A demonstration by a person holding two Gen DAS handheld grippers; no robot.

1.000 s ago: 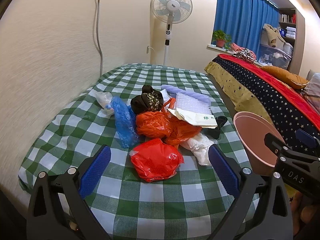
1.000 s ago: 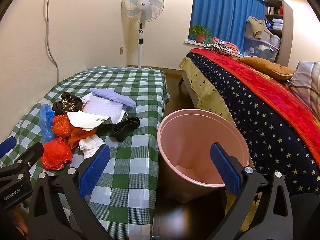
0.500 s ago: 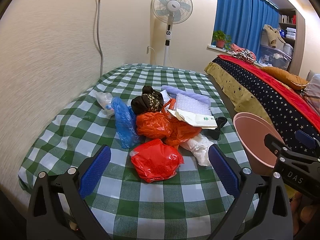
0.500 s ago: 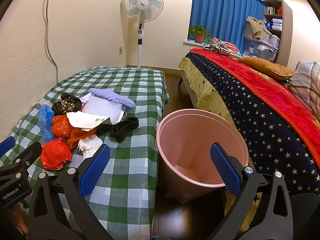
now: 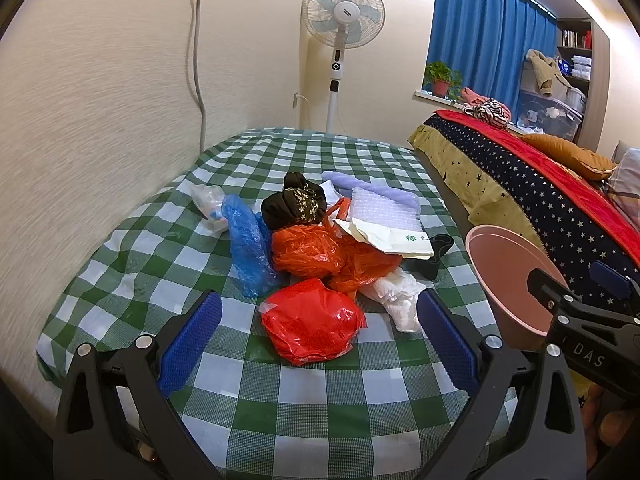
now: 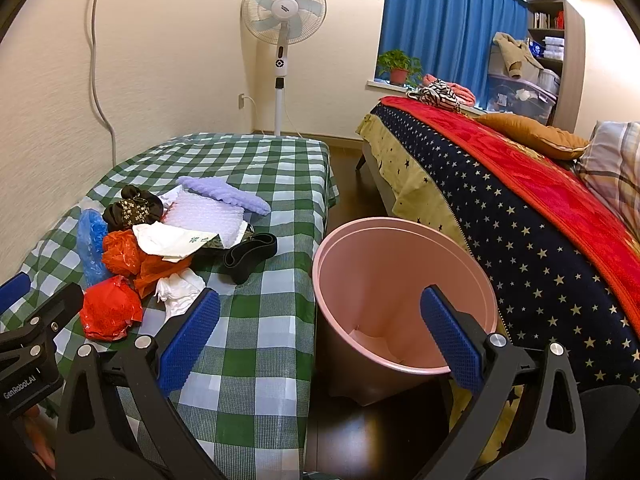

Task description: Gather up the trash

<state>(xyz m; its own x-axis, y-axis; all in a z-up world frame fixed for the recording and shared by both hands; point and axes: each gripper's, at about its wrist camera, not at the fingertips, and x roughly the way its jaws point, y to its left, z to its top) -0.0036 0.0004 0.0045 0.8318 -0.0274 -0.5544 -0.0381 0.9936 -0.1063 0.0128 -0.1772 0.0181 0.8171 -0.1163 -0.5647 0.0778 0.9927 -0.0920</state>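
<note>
A heap of trash lies on the green checked table (image 5: 280, 404) (image 6: 256, 344): a red plastic bag (image 5: 312, 322) (image 6: 110, 308) nearest, orange bags (image 5: 320, 254), a blue bag (image 5: 248, 246), white crumpled plastic (image 5: 396, 298), a paper envelope (image 5: 390, 236), bubble wrap (image 6: 206, 218) and a dark cloth bundle (image 5: 294, 204). My left gripper (image 5: 318, 344) is open just short of the red bag, nothing between its fingers. My right gripper (image 6: 318, 336) is open above the near rim of the pink bin (image 6: 404, 280) (image 5: 516, 276), which stands on the floor right of the table.
A bed with a starry blue and red cover (image 6: 520, 208) runs along the right, close to the bin. A standing fan (image 6: 282, 40) is at the far wall. A black band (image 6: 250, 256) lies near the table's right edge. The wall borders the table's left side.
Both views are almost unchanged; the grippers have drifted only slightly and stay open.
</note>
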